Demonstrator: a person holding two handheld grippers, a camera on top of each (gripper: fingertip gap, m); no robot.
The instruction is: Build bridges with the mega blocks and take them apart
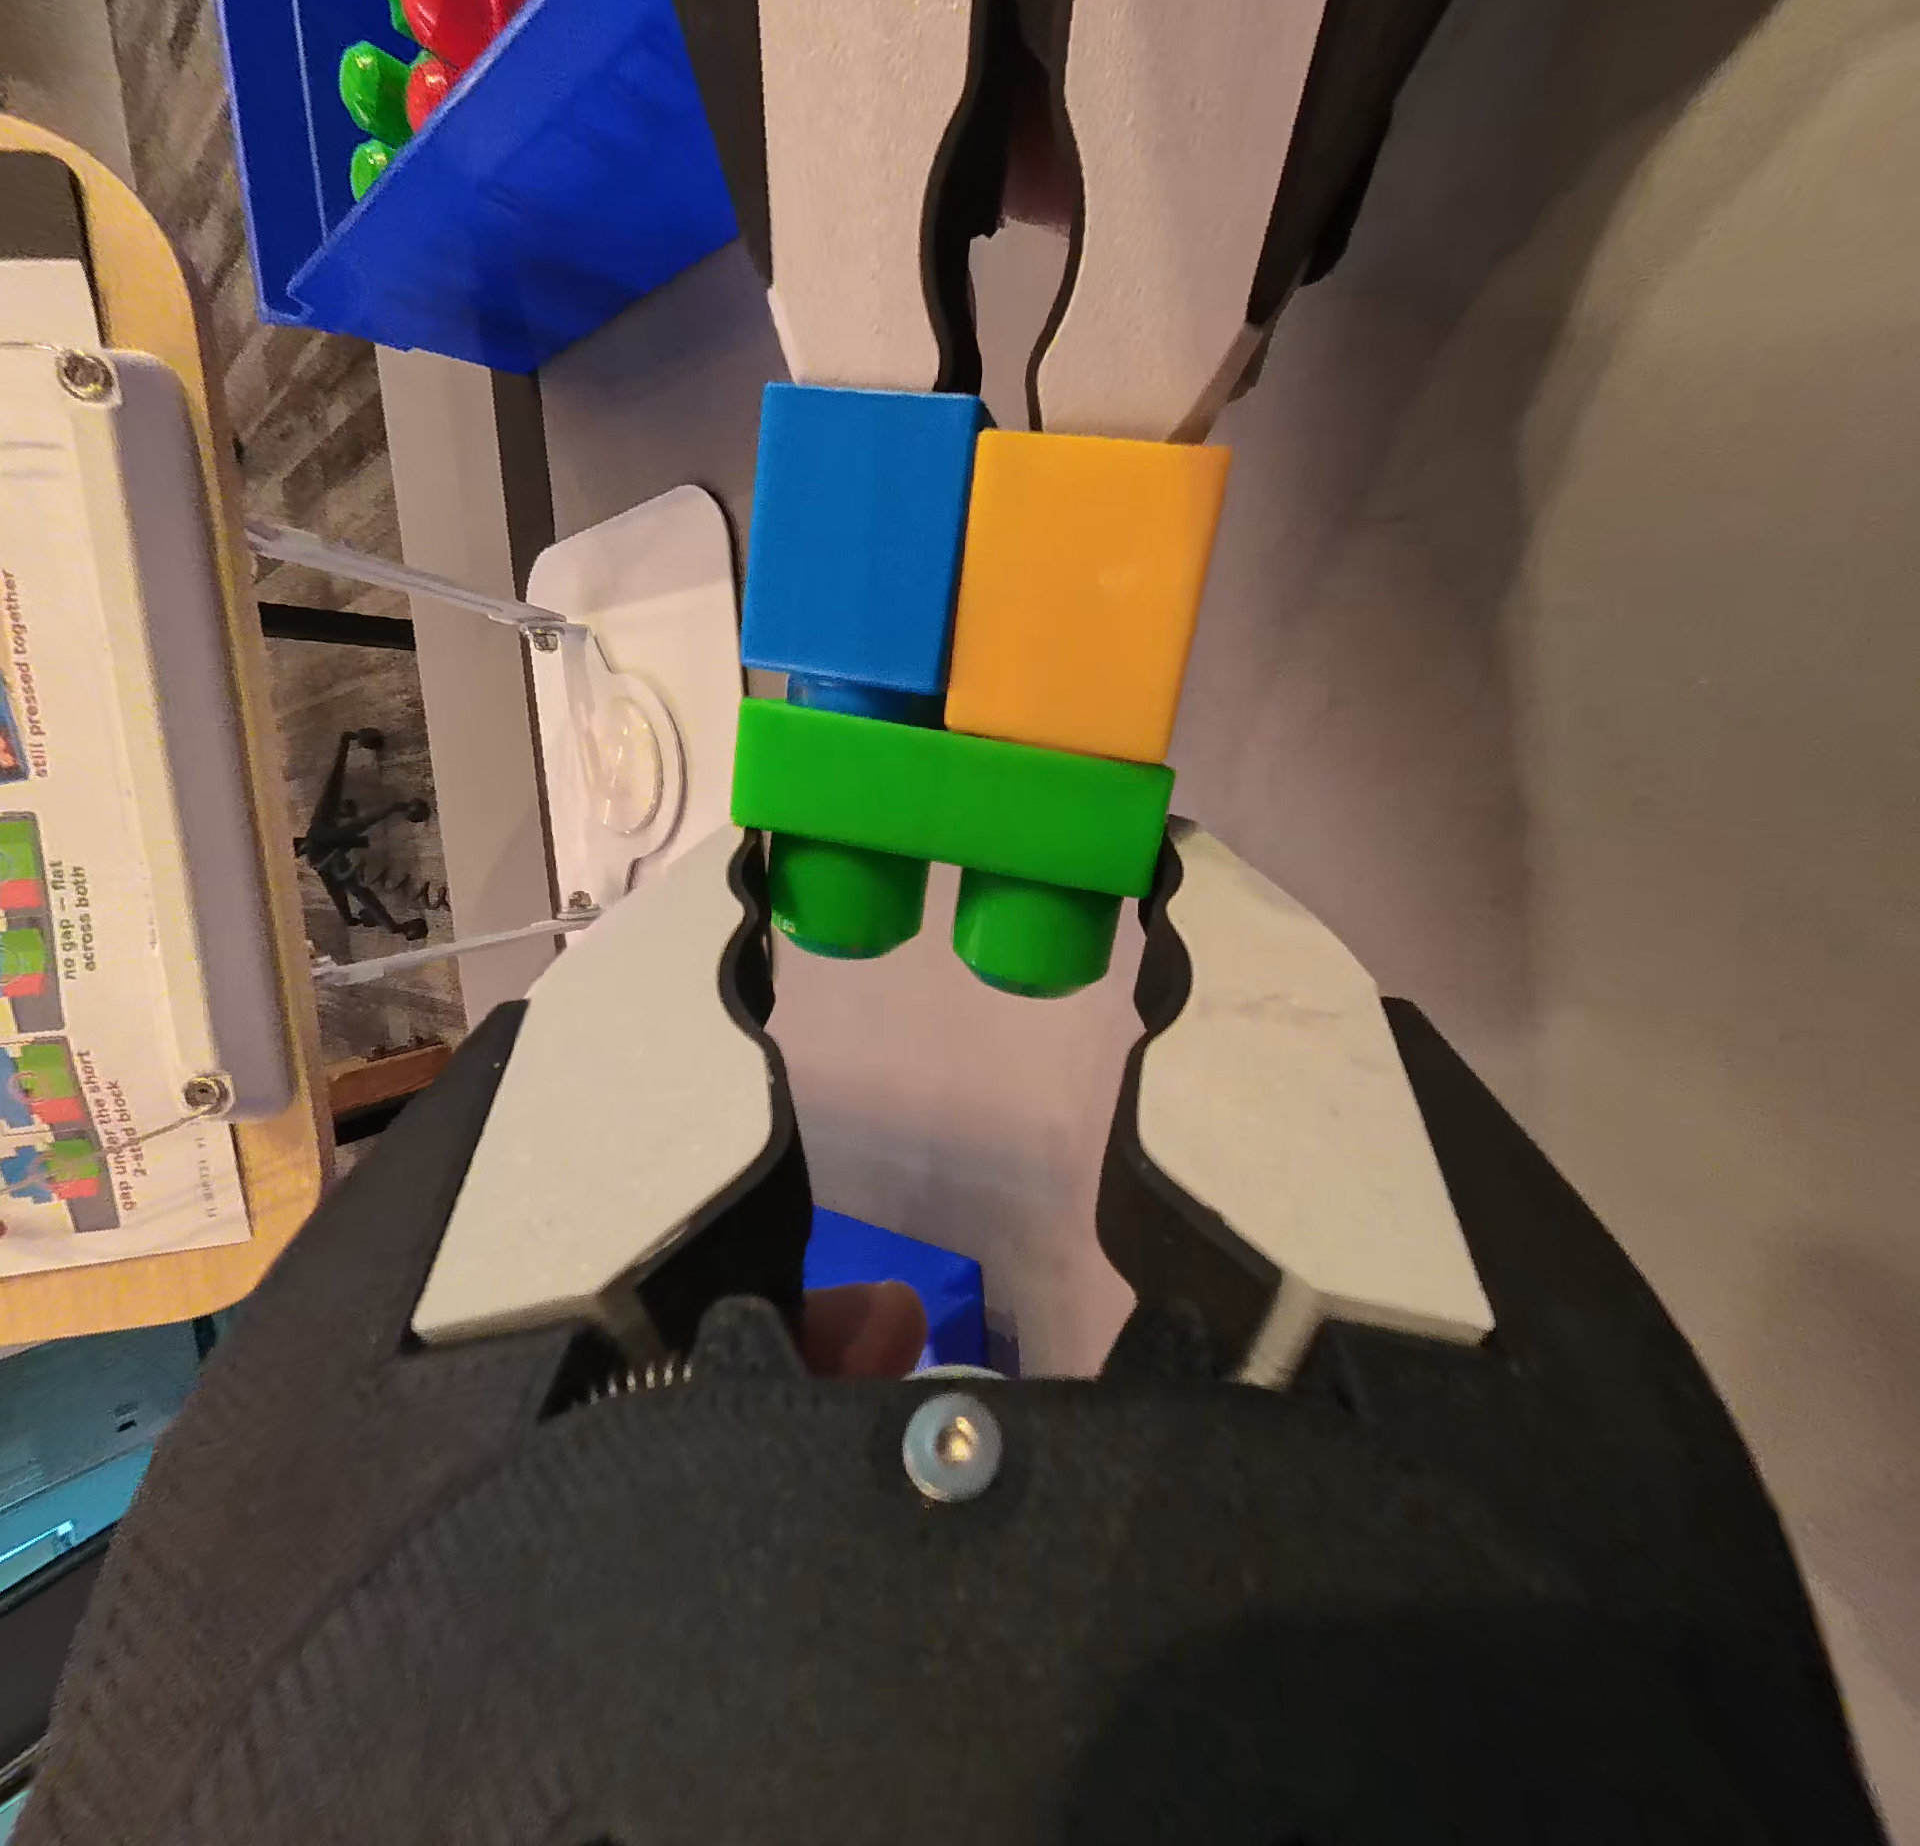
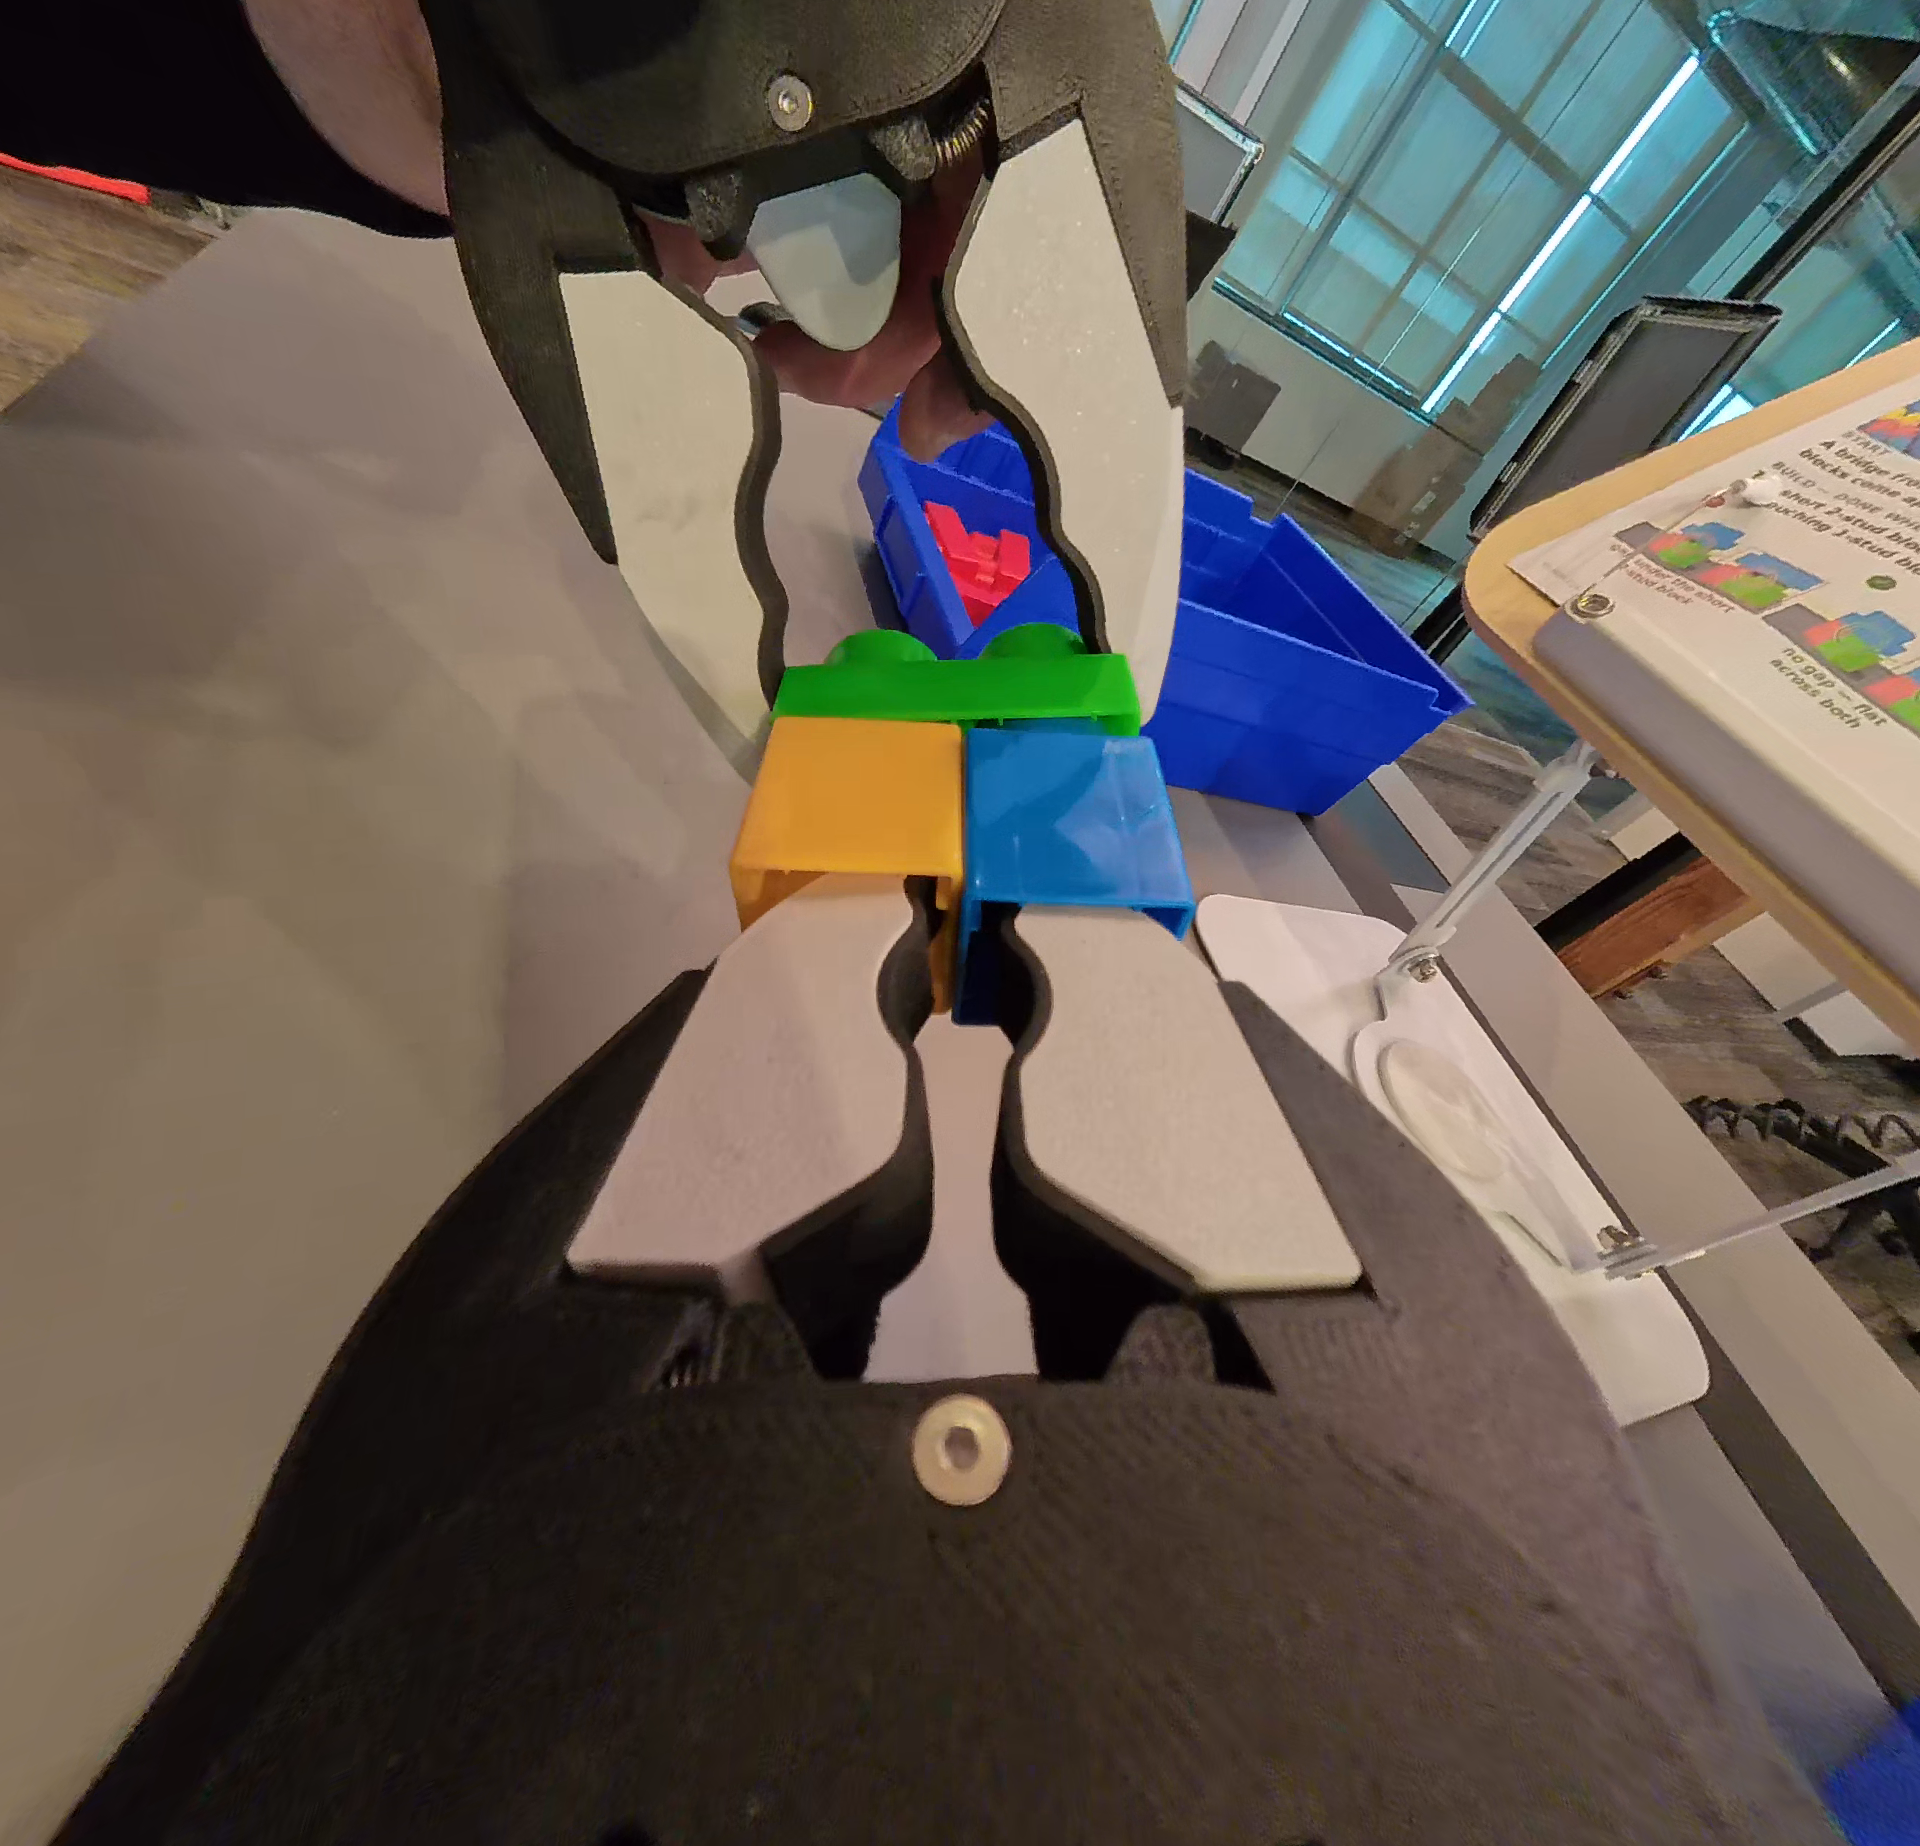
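I hold a small bridge of 3 blocks in the air between my 2 grippers, above the grey desk [image 2: 312, 653]. My right gripper [image 2: 966, 949] is nearly together, its fingers pushed into the open undersides of the yellow block [image 2: 852, 794] and the blue block [image 2: 1070, 825], so that the 2 touching inner walls are pinched between the pads. That one pinch holds both legs at once and keeps them side by side, which I judge is why I grip there and not on the outer faces.

My left gripper [image 1: 951, 866] is spread wide, with a fingertip at each short end of the green block [image 1: 951, 799], the 2-stud piece that spans the legs. The tips sit right at those ends, on either side of the 2 studs, and they look to be bearing on the block, so I take this as a clamp across its length.

The green block is seated flat on the yellow leg, but on the blue side a gap shows and the blue stud is partly bared. So the cap is tilted, and I judge I am prying it off, taking the bridge apart with one gripper as anchor and the other as puller.

The blue bins [image 2: 1299, 674] with loose red and green blocks stand just behind, and an instruction board [image 2: 1766, 591] leans at the desk's edge.
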